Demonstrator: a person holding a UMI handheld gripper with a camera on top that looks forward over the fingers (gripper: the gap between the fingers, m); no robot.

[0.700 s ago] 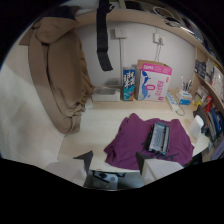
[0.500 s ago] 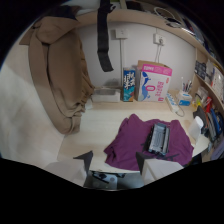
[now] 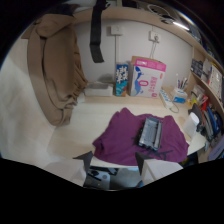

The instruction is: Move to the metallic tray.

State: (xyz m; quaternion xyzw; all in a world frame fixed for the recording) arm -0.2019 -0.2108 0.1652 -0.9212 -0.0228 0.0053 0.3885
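Note:
The metallic tray (image 3: 150, 133) is a small ribbed silver rectangle lying on a purple cloth (image 3: 120, 137) spread over a light wooden desk (image 3: 82, 125). It sits beyond my fingertips, ahead and slightly right of them. My gripper (image 3: 114, 161) is open, its two dark fingertips (image 3: 84, 158) hovering over the near edge of the cloth with nothing between them.
A pink box (image 3: 148, 76) and a blue carton (image 3: 121, 79) stand against the back wall. A brown garment (image 3: 57, 65) hangs at the left and a black strap (image 3: 97, 30) hangs from the shelf. Cups, pens and clutter (image 3: 180, 94) crowd the desk's right side.
The scene has slid slightly left and up in view, so the tray lies a little closer to the line of my fingers. The fingers' gap is unchanged.

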